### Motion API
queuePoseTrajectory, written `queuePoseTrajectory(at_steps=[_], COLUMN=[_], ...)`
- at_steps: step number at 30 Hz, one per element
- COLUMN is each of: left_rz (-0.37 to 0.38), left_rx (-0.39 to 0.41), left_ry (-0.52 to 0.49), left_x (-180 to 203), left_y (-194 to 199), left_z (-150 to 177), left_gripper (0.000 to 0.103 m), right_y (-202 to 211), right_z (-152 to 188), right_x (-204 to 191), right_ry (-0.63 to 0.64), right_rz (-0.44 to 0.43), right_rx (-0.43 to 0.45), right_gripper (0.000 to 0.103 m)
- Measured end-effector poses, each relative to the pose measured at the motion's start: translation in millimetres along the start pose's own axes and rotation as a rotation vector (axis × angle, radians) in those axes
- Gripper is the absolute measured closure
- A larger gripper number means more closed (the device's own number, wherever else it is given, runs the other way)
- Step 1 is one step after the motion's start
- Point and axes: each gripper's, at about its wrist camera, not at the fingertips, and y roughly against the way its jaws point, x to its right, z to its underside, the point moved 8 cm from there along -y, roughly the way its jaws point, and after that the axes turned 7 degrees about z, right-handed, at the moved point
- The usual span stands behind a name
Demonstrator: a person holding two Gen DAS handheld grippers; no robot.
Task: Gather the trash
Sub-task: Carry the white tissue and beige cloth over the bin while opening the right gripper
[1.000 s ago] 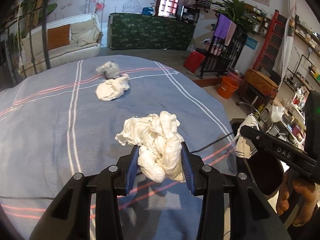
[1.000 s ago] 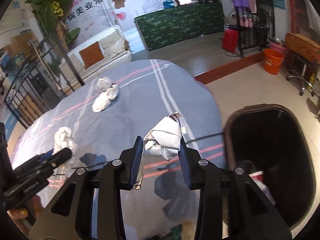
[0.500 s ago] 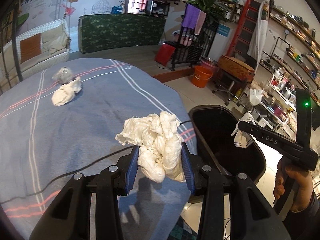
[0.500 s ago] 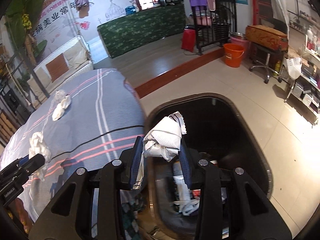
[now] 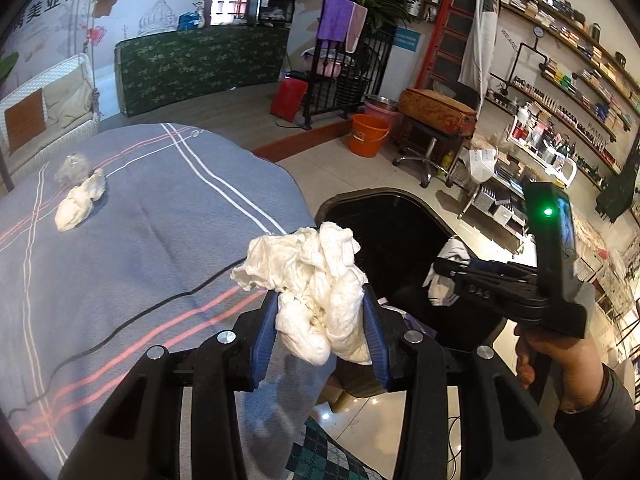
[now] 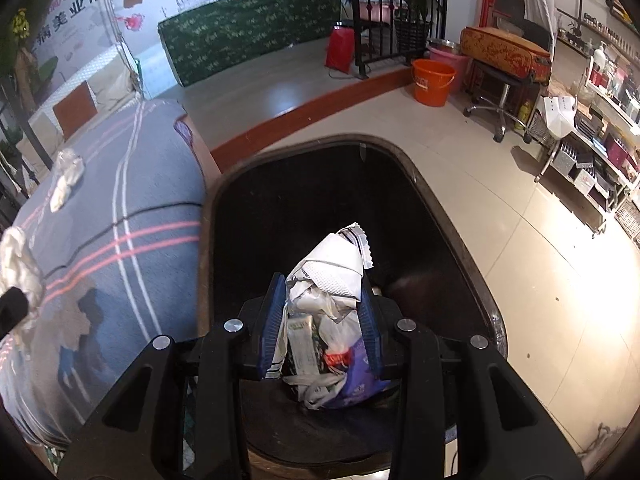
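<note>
My left gripper (image 5: 320, 320) is shut on a crumpled white tissue wad (image 5: 316, 280), held over the table's edge beside the black trash bin (image 5: 400, 208). My right gripper (image 6: 320, 312) is shut on a crumpled white wrapper (image 6: 332, 268) and hangs over the open bin (image 6: 448, 208), where several pieces of trash (image 6: 336, 368) lie at the bottom. In the left wrist view the right gripper (image 5: 440, 276) reaches over the bin with its wrapper (image 5: 444, 280). Another white wad (image 5: 78, 204) and a clear crumpled plastic piece (image 5: 72, 164) lie far back on the table.
A grey striped cloth (image 5: 140, 240) covers the table, with a thin black cable (image 5: 160, 308) across it. Beyond stand an orange bucket (image 5: 368, 136), a stool with a brown case (image 5: 436, 112), a red bag (image 5: 290, 96) and shelves (image 5: 560, 120) on the right.
Both grippers swung right from over the table toward the bin with their loads. The right gripper went from the table's edge to above the bin's opening and lower.
</note>
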Motion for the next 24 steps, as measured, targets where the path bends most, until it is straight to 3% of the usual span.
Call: queuePoseTrajectory(at_steps=[9, 13, 15, 24], left_rz=[0.02, 0.031, 0.032, 0.067], left_rx=[-0.039, -0.056, -0.061, -0.097], left_ry=[-0.028, -0.037, -0.046, -0.069], left_x=[14.4, 19.3, 21.2, 32.7], left_y=[-14.0, -19.4, -22.2, -39.7], left_z=[6.6, 8.9, 9.4, 7.2], left_gripper=[0.063, 0.063, 0.063, 0.063], right_y=[-44.6, -50.7, -50.5, -17.3], right_z=[21.5, 25.7, 26.5, 8.0], right_x=[7.8, 10.9, 12.7, 25.7], right_ry=[0.004, -0.005, -0.021, -0.08], right_rz=[0.051, 0.062, 0.056, 0.065], right_rx=[-0.105, -0.113, -0.116, -0.016], right_gripper=[0.066, 0.053, 0.051, 0.04])
